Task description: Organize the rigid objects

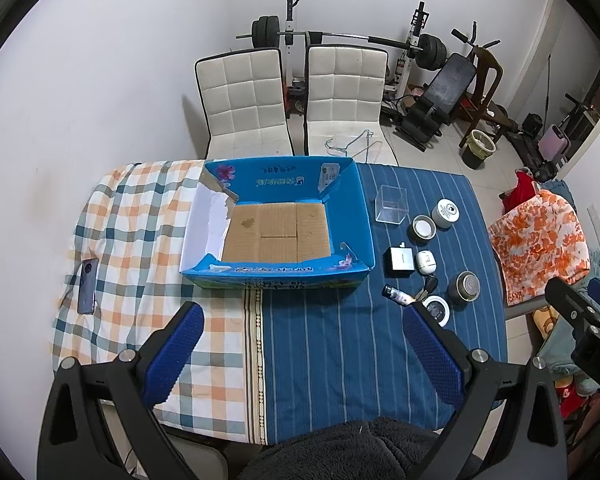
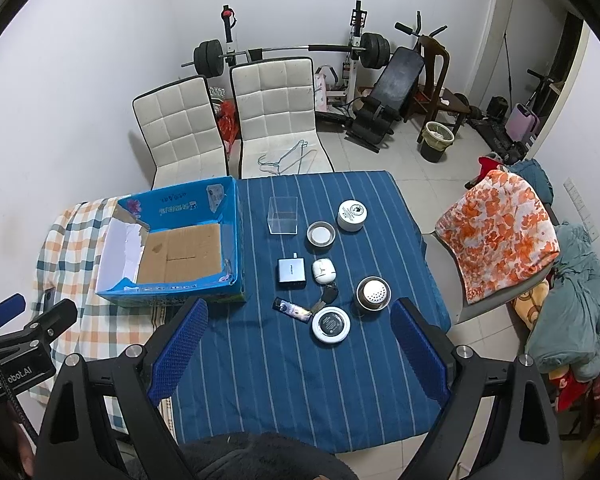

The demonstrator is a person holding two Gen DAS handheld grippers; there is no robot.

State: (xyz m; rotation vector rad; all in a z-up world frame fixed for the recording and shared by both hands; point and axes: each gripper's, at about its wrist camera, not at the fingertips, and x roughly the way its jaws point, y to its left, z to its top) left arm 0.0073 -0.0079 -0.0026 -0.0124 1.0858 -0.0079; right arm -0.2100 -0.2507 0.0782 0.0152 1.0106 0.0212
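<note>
An open blue cardboard box [image 1: 352,216] [image 2: 230,232] stands empty on the table. To its right on the blue striped cloth lie small rigid objects: a clear plastic cube [image 2: 283,215], a white jar [image 2: 352,216], a round tin [image 2: 321,235], a grey charger [image 2: 291,274], a white earbud case [image 2: 324,271], a car key [image 2: 329,295], a lighter [image 2: 292,309], a metal-lidded jar [image 2: 373,293] and a round white disc [image 2: 331,325]. My left gripper [image 1: 302,320] is open and empty, near the box's front. My right gripper [image 2: 300,318] is open and empty, near the disc.
A phone [image 1: 88,286] lies on the checked cloth at the left. Two white chairs [image 1: 244,100] stand behind the table. A chair draped with an orange floral cloth [image 2: 500,232] stands to the right. Gym equipment [image 2: 380,80] fills the back of the room.
</note>
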